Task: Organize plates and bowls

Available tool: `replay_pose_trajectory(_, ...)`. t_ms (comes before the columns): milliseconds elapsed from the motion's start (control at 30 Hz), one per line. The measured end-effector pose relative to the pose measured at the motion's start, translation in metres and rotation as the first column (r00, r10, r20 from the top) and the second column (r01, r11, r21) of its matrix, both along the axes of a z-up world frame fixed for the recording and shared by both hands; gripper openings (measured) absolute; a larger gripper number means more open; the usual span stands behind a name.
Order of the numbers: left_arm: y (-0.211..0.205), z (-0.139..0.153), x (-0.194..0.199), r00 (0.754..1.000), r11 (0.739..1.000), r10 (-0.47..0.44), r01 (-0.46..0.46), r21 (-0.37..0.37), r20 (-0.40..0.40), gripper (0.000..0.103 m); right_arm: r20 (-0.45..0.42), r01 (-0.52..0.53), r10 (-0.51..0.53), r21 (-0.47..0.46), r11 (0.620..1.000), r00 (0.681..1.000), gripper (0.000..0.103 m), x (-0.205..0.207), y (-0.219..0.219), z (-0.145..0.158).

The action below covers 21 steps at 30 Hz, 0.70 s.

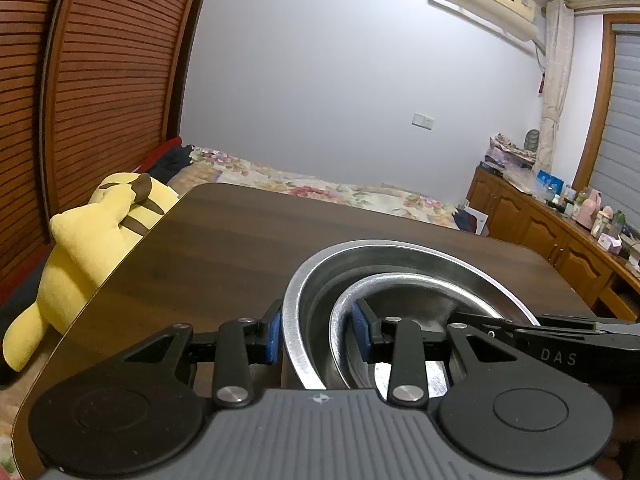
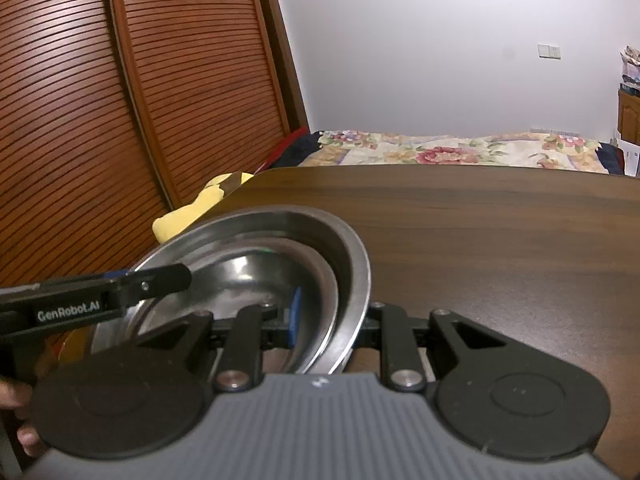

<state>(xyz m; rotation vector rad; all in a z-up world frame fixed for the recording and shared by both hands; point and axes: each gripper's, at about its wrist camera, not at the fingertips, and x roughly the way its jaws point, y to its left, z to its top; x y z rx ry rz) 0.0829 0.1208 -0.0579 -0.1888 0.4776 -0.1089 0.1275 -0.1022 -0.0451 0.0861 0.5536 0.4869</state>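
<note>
My left gripper (image 1: 316,332) straddles the near rim of the large steel bowl (image 1: 400,256), fingers spread either side of its wall, not yet pressing. My right gripper (image 2: 332,320) brackets the opposite rim the same way, I judge to steady or lift. A smaller bowl (image 1: 408,304) nests inside, both dull and shiny, low-centre on the dark table (image 1: 240,240).

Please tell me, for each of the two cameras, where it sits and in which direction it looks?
Left wrist: sits on the left gripper, looking across the dark wooden table towards the bed; its fingers straddle the left rim of the large round steel bowl.
Right wrist: sits on the right gripper, facing the bed; its fingers straddle the bowl's right rim.
Shared: bowl, smaller steel bowl inside, table, yellow plush toy.
</note>
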Motion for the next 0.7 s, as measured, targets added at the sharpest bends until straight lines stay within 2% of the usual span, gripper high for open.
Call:
replay_pose_trajectory(200, -0.006, 0.001, 0.0, 1.0, 0.999, -0.001, 0.001, 0.038, -0.012, 0.034, -0.001, -0.005, 0.005, 0.013, 1.0, 1.0, 0.024, 0.0, -0.002, 0.0)
replay_pose_trajectory(567, -0.007, 0.001, 0.002, 1.0, 0.999, -0.003, 0.004, 0.045, -0.021, 0.033, 0.039, 0.009, -0.009, -0.005, 1.0, 0.999, 0.032, -0.007, -0.006, 0.005)
replay_pose_trajectory(633, -0.007, 0.003, 0.002, 1.0, 0.999, 0.001, 0.0, 0.051, -0.018, 0.036, 0.051, 0.013, -0.013, -0.004, 1.0, 0.999, 0.032, -0.008, -0.008, 0.008)
replay_pose_trajectory(700, -0.008, 0.004, 0.001, 1.0, 0.998, 0.004, -0.003, 0.06, -0.013, 0.046, 0.069, 0.019, -0.018, -0.006, 1.0, 0.997, 0.032, -0.009, -0.01, 0.012)
